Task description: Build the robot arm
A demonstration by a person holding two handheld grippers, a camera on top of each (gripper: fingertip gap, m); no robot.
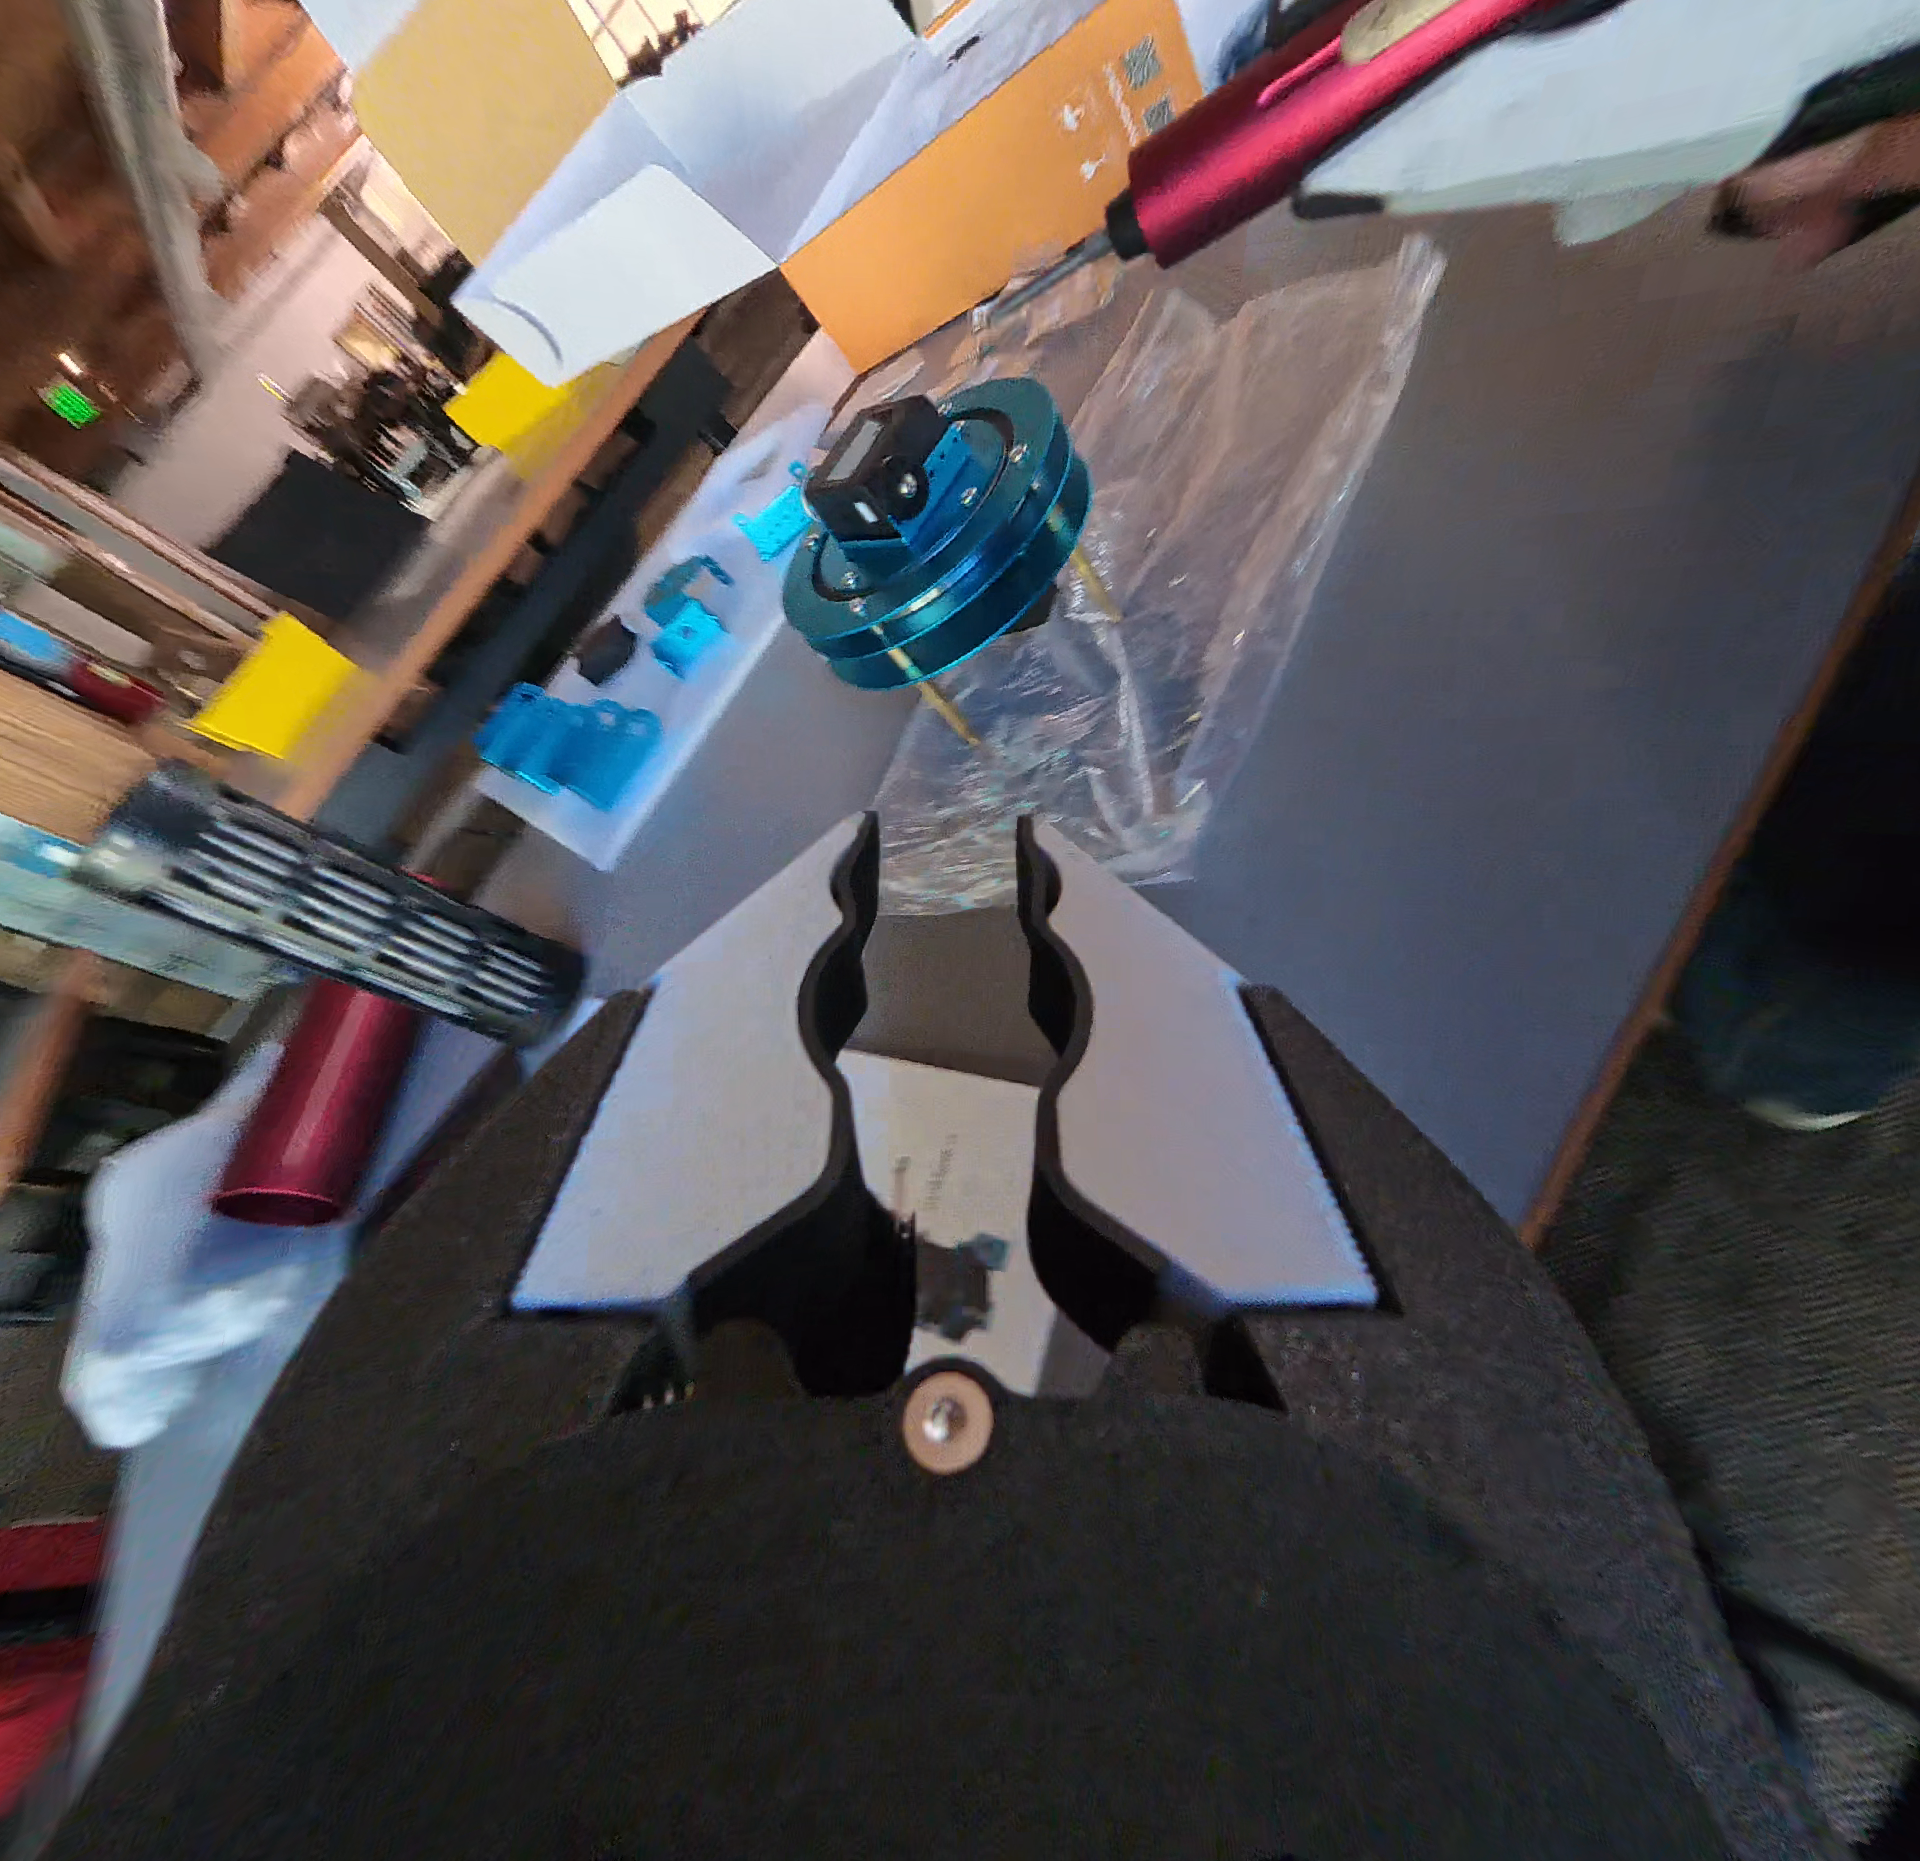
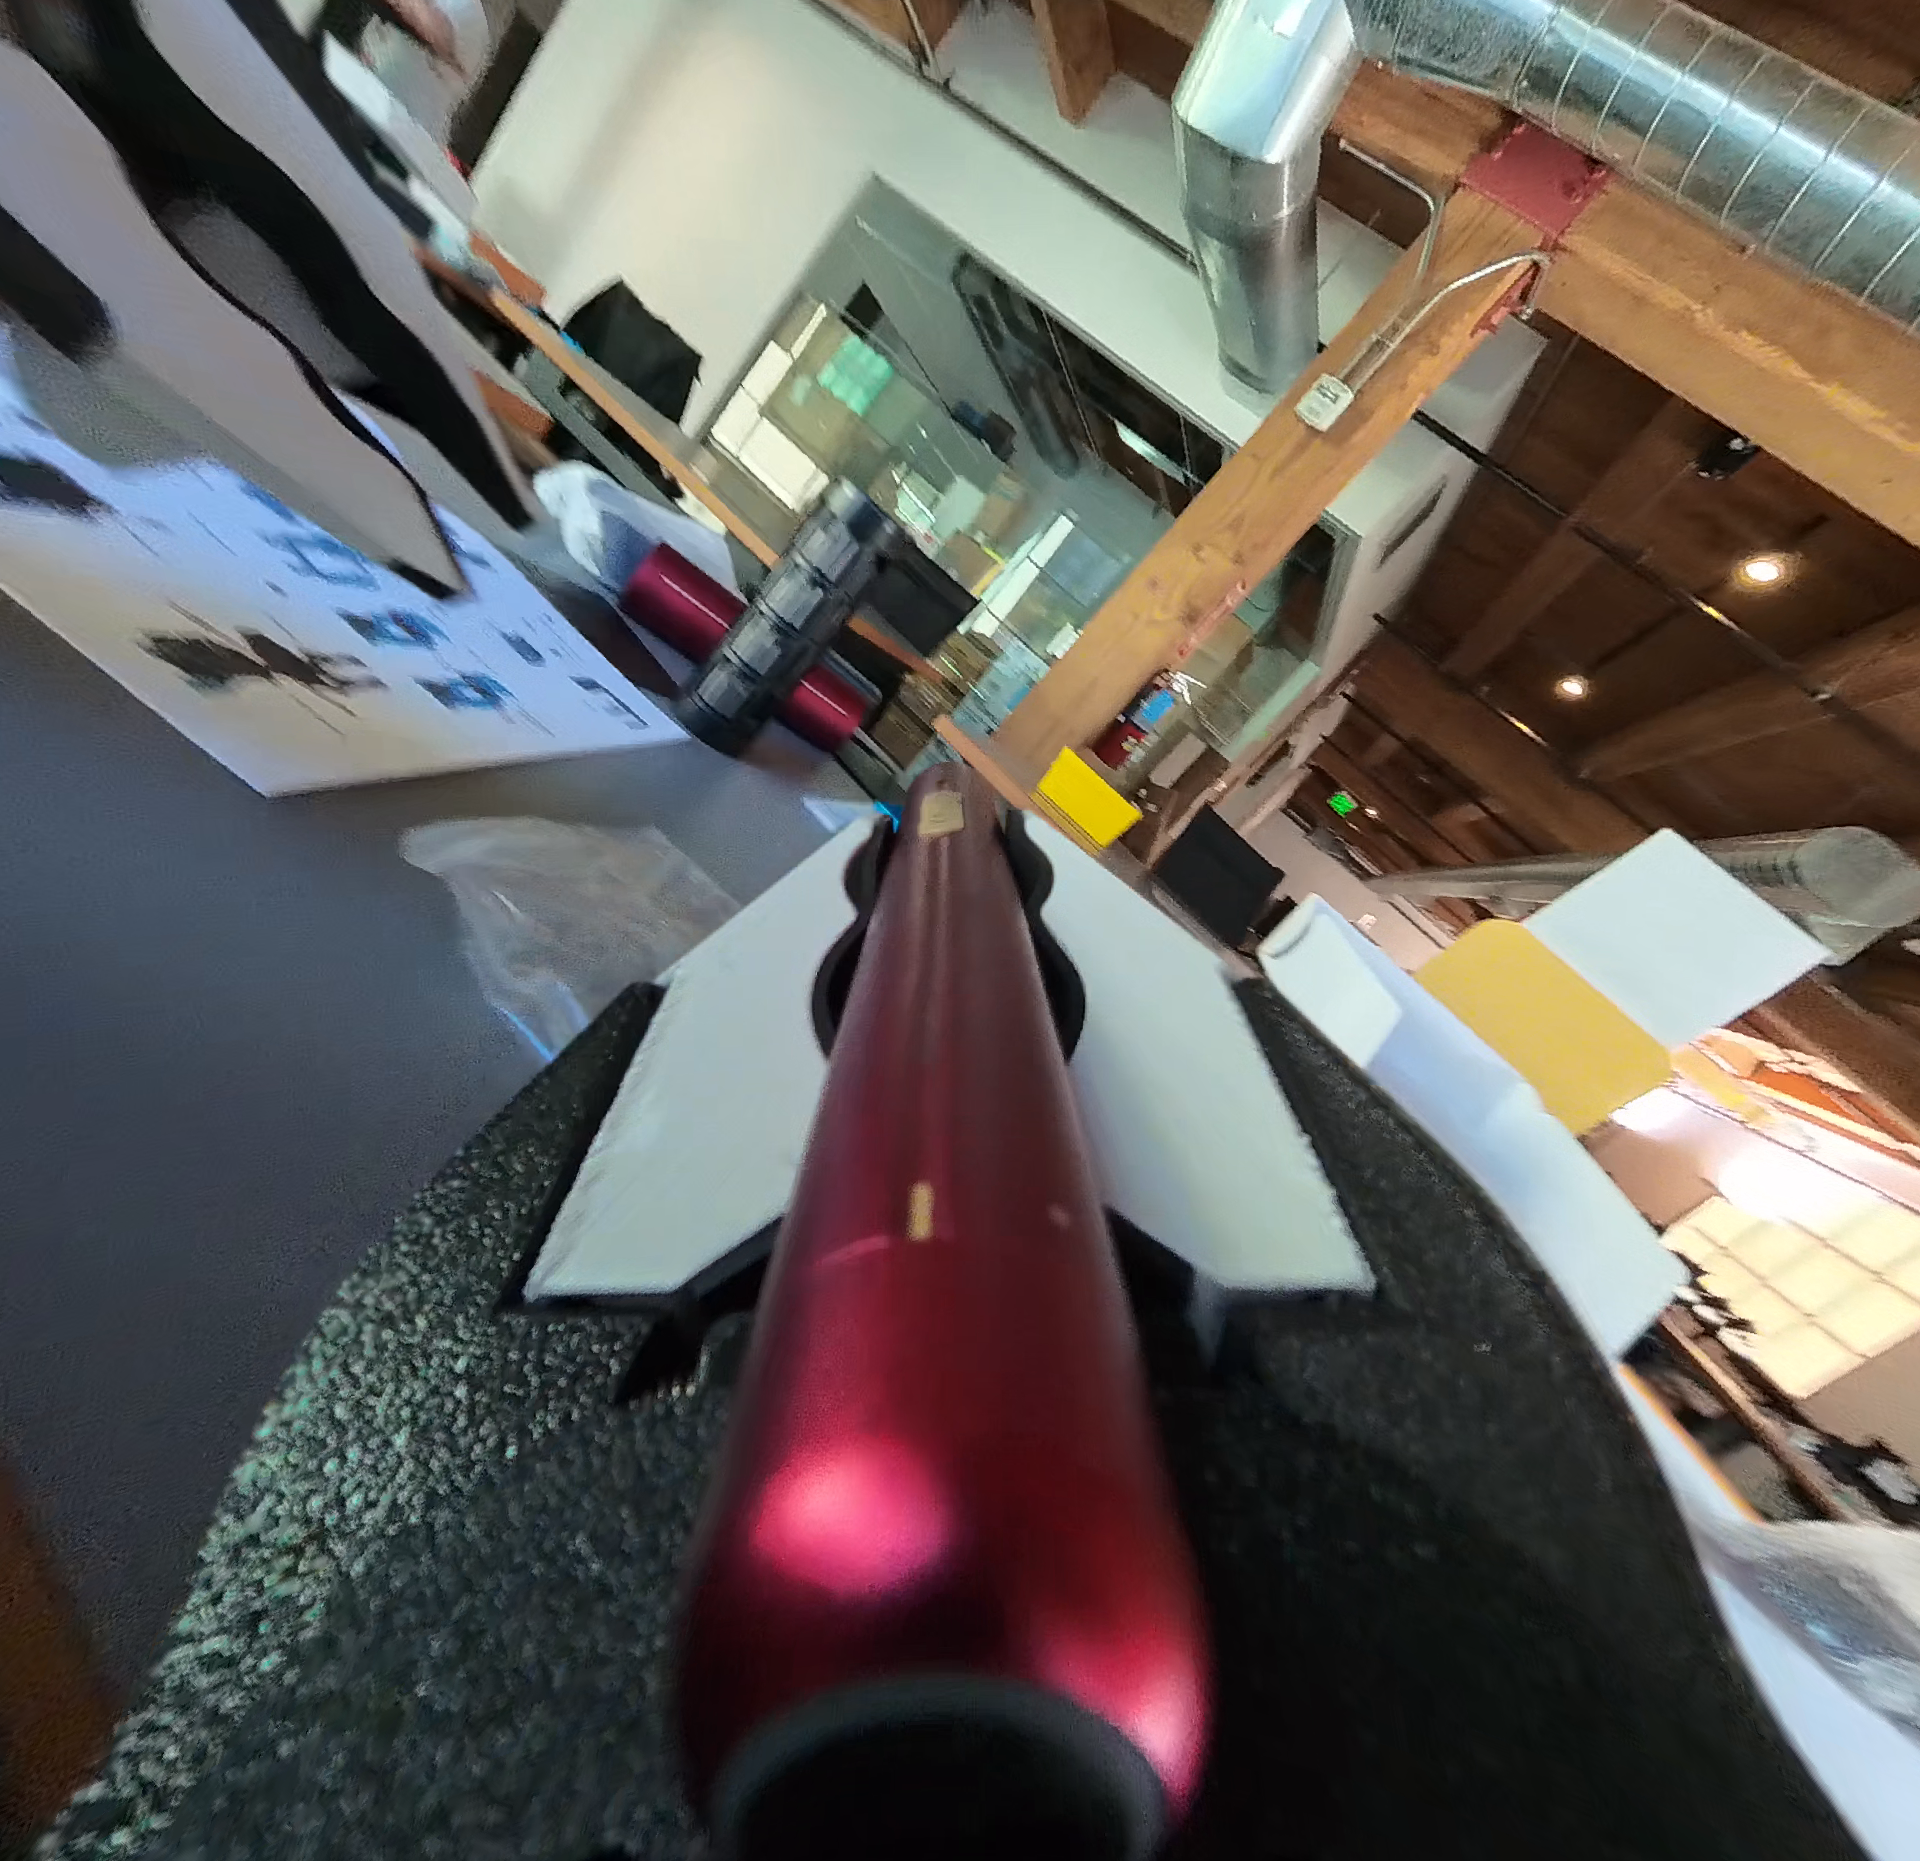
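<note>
Right wrist view: the right gripper (image 2: 940, 845) pinches a red screwdriver (image 2: 935, 1240) lengthwise; smooth, rigid metal, likely slippery. The left gripper (image 1: 945, 845), spread and empty, hovers above the worktop (image 1: 1455, 772) near a blue disc assembly (image 1: 935, 544).

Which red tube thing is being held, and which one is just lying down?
The red screwdriver with the metal tip is clamped lengthwise in the right gripper. The other red cylinder just lies on the table beside a black grid case, touching neither gripper.
</note>
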